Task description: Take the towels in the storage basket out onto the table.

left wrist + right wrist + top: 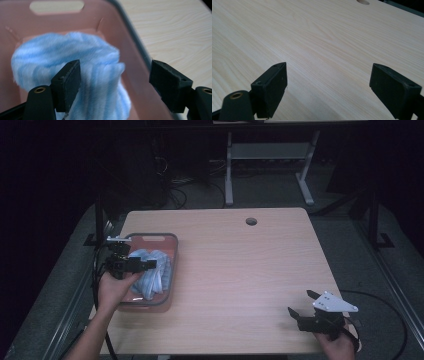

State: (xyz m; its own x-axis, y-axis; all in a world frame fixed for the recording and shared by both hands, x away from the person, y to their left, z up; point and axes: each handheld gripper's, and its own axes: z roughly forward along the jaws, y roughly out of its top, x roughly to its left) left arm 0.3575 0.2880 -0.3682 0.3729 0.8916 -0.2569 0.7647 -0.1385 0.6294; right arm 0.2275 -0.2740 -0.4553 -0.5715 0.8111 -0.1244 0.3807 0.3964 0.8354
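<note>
Overhead, the left gripper (150, 265) hovers above the pink bin (170, 240) at the table's (240, 270) left edge, jaws spread wide and level over the blue fluffy cloth (155, 270) bundled inside, one jaw against the pile; the right gripper (300, 305) rests low near the front right corner, jaws parted over bare pale wood; dark floor and a desk frame (270, 155) lie beyond.

Wooden table (240, 270), light grain, rectangular, rounded corners, round cable hole (251, 221) near far edge. Directly on it: pink plastic basket (171, 262) with dark rim, at left side near the left edge. Remaining surface bare wood.
</note>
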